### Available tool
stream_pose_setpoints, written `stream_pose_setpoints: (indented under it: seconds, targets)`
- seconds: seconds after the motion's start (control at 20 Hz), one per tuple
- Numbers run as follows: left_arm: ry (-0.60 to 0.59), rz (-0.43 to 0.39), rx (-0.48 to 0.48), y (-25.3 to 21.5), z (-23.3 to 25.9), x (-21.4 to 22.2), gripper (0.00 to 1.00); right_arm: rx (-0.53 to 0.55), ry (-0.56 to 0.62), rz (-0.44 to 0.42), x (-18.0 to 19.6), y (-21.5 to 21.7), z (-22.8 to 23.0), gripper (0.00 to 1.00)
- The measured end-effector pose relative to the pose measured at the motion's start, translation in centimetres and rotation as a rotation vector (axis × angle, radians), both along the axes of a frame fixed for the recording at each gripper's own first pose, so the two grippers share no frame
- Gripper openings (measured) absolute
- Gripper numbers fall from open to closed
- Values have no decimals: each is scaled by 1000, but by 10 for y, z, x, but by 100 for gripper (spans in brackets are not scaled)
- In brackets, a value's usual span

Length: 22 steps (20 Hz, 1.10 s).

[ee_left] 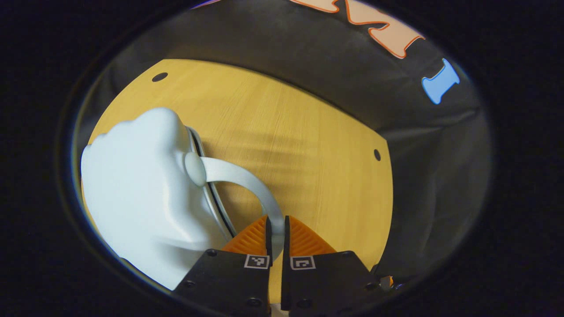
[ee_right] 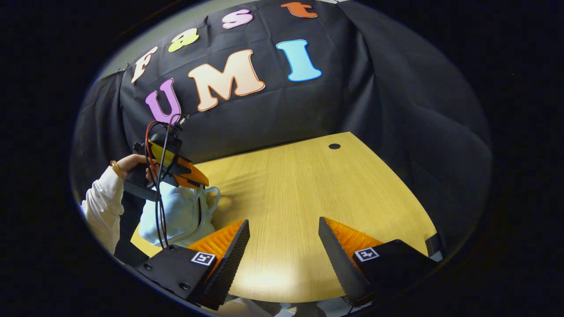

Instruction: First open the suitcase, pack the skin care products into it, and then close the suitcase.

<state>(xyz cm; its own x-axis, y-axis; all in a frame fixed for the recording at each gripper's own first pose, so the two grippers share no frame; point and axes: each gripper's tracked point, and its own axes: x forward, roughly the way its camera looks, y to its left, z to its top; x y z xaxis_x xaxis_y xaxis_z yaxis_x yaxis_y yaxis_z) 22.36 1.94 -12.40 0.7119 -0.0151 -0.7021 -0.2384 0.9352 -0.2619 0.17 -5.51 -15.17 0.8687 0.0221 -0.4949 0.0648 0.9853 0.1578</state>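
A small white suitcase (ee_left: 141, 193) with a moulded, rounded shell stands on the wooden table (ee_left: 308, 145) at the left of the left gripper view. Its silver arched handle (ee_left: 246, 180) curves down to my left gripper (ee_left: 276, 226), which is shut on the handle's lower end. In the right gripper view the same suitcase (ee_right: 176, 213) sits at the table's left edge, with the left gripper (ee_right: 194, 178) held above it by a hand in a white sleeve (ee_right: 103, 202). My right gripper (ee_right: 284, 229) is open over bare table, its fingers wide apart.
The table (ee_right: 308, 185) has round cable holes near its corners (ee_left: 159, 77) (ee_right: 334, 146). Black cloth walls close it in at the back and right. A cable (ee_right: 158, 193) hangs from the left gripper.
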Motion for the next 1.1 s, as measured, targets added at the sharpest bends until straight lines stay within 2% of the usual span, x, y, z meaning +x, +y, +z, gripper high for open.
stream_pose_setpoints:
  seconds: [0.2, 0.25, 0.3, 0.4, 0.45, 0.5, 0.6, 0.65, 0.75, 1.1]
  targets:
    - [24, 1, 73, -2, -9, -2, 11, 11, -14, -2, 1, -10, 3, 98]
    - [26, -19, 80, -10, -9, -5, 21, 13, -18, 2, 0, -12, 4, 98]
    - [24, -34, 102, -19, -8, -9, 24, 17, -25, 7, 1, -14, 7, 98]
    - [17, -59, 154, -32, -11, -16, 48, 17, -38, 18, 2, -17, 12, 98]
    - [11, -76, 179, -40, -8, -26, 74, 15, -48, 25, 2, -19, 16, 98]
    - [9, -98, 201, -50, -6, -37, 81, 11, -56, 31, 3, -22, 19, 98]
    - [7, -132, 239, -62, -12, -56, 77, 8, -69, 41, 3, -26, 23, 98]
    - [4, -151, 260, -69, -13, -65, 82, 8, -76, 46, 1, -27, 25, 98]
    - [-12, -174, 300, -81, -14, -84, 85, 13, -89, 58, 0, -28, 30, 98]
    - [-73, -181, 445, -101, -13, -141, 84, 23, -103, 84, 1, -27, 33, 98]
